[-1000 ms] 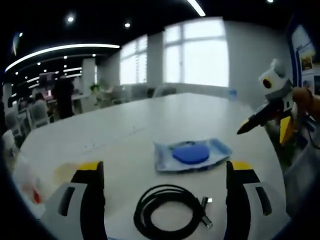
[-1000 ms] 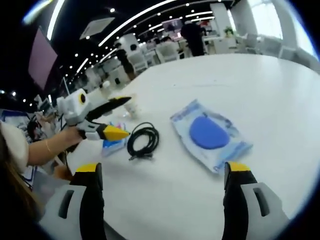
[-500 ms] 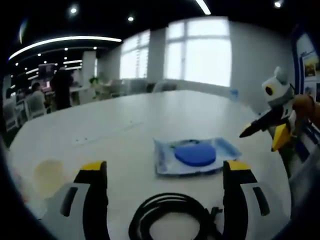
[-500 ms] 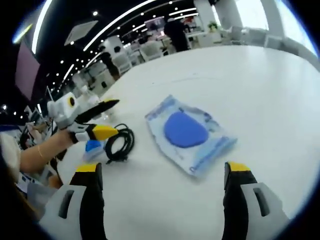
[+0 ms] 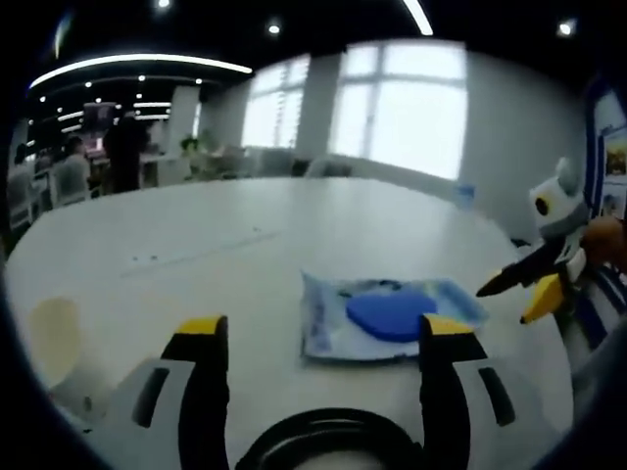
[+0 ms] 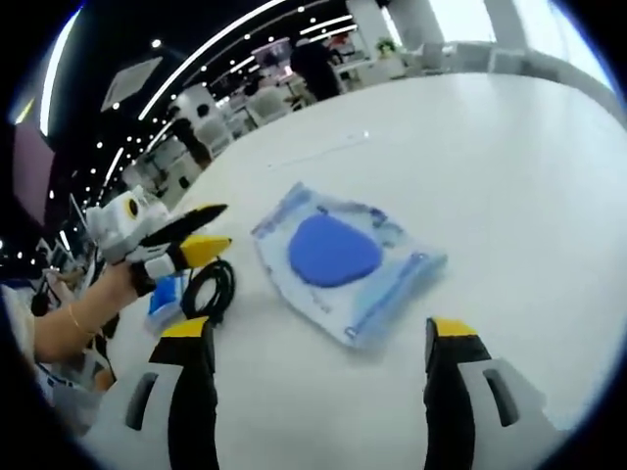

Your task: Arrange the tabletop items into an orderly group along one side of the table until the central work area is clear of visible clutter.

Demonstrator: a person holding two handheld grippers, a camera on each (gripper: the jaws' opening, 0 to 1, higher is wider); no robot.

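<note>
Left tool open above coiled cable; right tool open near blue pouch on desk.

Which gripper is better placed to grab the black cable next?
Left, probably. The left gripper has the coiled black cable low between its open jaws. The right gripper faces the blue-disc pouch instead, with the cable off to one side.

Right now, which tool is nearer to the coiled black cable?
Left. The left tool hovers right above the black cable, jaws open. The right tool is farther, beyond the clear pouch.
</note>
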